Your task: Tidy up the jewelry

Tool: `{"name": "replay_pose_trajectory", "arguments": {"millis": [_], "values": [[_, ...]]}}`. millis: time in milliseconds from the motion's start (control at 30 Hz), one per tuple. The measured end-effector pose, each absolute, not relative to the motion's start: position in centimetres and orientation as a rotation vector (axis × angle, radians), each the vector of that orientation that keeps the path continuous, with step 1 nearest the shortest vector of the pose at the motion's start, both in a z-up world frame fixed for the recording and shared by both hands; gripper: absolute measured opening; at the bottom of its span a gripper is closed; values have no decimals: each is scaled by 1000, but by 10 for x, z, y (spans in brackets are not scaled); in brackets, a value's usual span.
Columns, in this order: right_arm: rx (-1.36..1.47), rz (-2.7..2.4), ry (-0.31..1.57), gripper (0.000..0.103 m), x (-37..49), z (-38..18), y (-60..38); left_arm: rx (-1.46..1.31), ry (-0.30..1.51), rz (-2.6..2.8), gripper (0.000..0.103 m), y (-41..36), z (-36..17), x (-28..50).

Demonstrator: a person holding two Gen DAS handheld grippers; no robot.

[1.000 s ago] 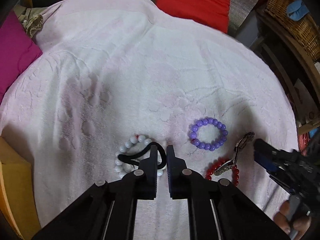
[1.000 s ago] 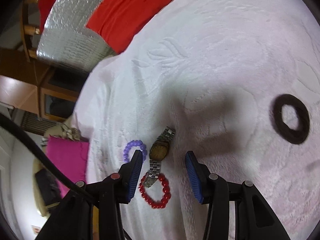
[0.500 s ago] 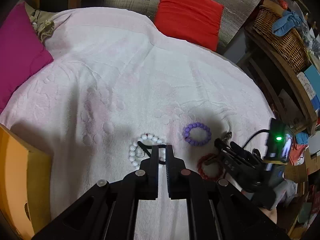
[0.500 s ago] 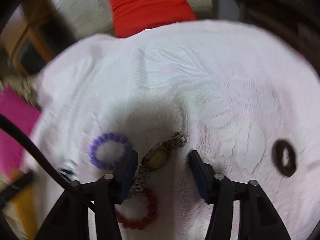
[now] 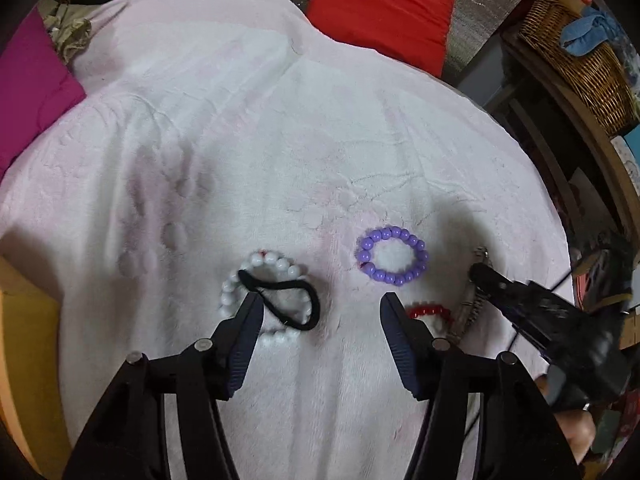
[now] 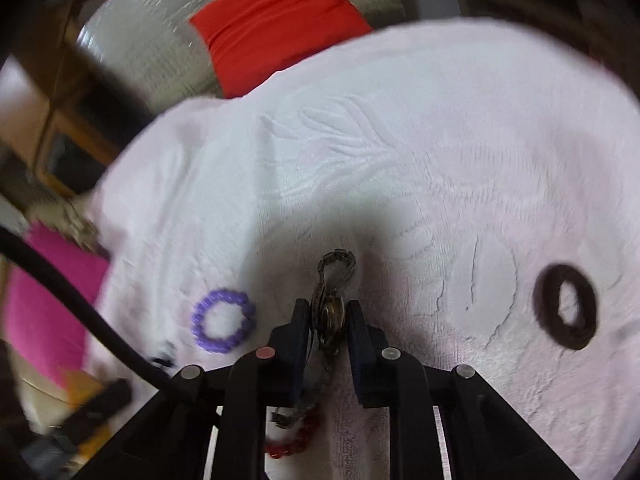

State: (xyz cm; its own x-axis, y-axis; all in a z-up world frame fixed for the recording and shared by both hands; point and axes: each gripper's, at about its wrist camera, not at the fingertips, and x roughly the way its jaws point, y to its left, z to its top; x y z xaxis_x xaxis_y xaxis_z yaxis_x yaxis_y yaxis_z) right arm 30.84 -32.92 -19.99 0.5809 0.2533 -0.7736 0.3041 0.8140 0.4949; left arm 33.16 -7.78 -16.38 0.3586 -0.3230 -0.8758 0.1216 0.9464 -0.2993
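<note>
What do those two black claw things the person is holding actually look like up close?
Both are matte black plastic. The left gripper has two long fingers lined with ribbed dark blue pads and dotted with round silver screw heads. The right gripper is built alike, with one reddish screw head, and a black cable trails beside it.

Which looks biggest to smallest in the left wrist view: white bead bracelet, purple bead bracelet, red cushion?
1. red cushion, though farthest away.
2. white bead bracelet.
3. purple bead bracelet.
The bracelets look close in size; white lies slightly nearer, so that ranking is unsure.

Black hand-held gripper (image 5: 320,312), blue pads, silver screws
</note>
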Motion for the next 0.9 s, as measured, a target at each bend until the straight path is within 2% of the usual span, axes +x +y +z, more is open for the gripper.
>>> {"name": "replay_pose_trajectory", "arguments": {"millis": [67, 100, 133, 433, 900], "values": [[742, 10, 969, 20, 306, -204, -341, -178, 1172, -274, 44, -81, -169, 337], [766, 22, 966, 20, 304, -204, -343, -161, 1179, -268, 23, -83, -173, 340], [787, 37, 963, 20, 303, -204, -346, -150, 1195, -260, 9, -84, -178, 343], [813, 76, 903, 14, 294, -189, -349, -192, 1158, -267, 5, -64, -173, 335], [949, 120, 881, 14, 285, -194, -383, -270, 1046, -329, 5, -30, -121, 287]]}}
